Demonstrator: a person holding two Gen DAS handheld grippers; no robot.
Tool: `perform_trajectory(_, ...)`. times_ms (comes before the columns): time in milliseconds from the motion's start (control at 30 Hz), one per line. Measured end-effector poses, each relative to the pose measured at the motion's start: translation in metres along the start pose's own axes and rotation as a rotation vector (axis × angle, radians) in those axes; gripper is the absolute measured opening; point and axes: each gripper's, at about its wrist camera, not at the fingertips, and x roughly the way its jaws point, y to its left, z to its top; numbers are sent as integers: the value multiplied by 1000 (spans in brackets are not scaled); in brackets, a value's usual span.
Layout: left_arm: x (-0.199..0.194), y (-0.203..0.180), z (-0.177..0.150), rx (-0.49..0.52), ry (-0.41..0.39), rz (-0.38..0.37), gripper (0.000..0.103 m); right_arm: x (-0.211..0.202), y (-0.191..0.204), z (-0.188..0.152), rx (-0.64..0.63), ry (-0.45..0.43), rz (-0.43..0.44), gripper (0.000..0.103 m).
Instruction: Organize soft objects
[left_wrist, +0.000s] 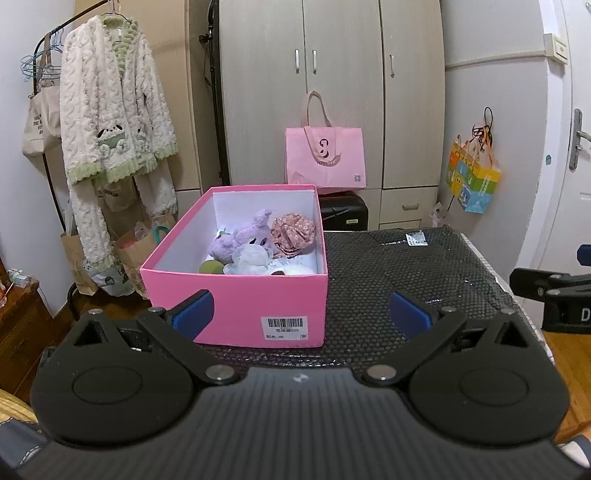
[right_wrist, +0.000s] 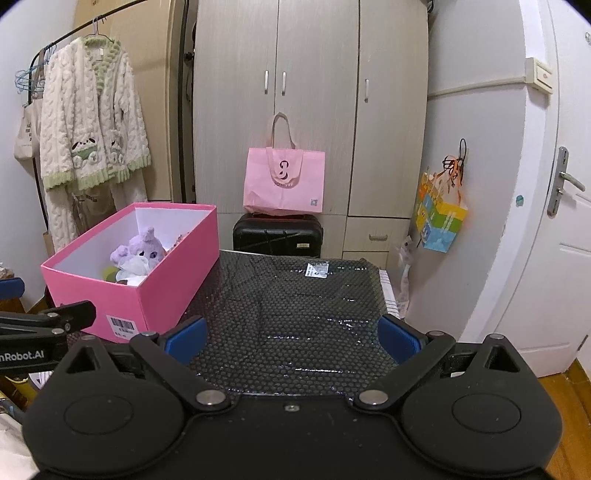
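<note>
The soft things sit together inside the pink box (left_wrist: 236, 295): a purple plush toy (left_wrist: 247, 236), a floral scrunchie (left_wrist: 293, 230), a white fluffy item (left_wrist: 253, 258) and a green ball (left_wrist: 210, 266) crowd its near right part, which suggests the sorting is largely done, since nothing soft shows on the tabletop (left_wrist: 399, 273) beside it. The box stands at the tabletop's left edge, open side up, its barcode label facing the cameras, so it is easy to drop things into.

The left hand-held gripper (left_wrist: 301, 314) hovers just in front of the box, its 2 blue pads spread wide and holding nothing. The right hand-held gripper (right_wrist: 291, 334) hangs over the bare part of the tabletop, likewise spread and empty.

The tabletop is covered in black bubble wrap. Behind it stand a wardrobe (right_wrist: 310, 92), a black suitcase (right_wrist: 277, 236) carrying a pink tote bag (right_wrist: 284, 184), and a fleece robe (left_wrist: 110, 122) on a rack.
</note>
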Motion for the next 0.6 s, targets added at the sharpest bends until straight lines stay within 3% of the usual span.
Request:
perform_trajectory(400,1,1,-2,-13,-13,-22,103,0,-4,-3,14,-20,-11,101)
perform_trajectory(600,1,6,-1,-15,-22,15,103,2,-5,-5,23,-18,-16,101)
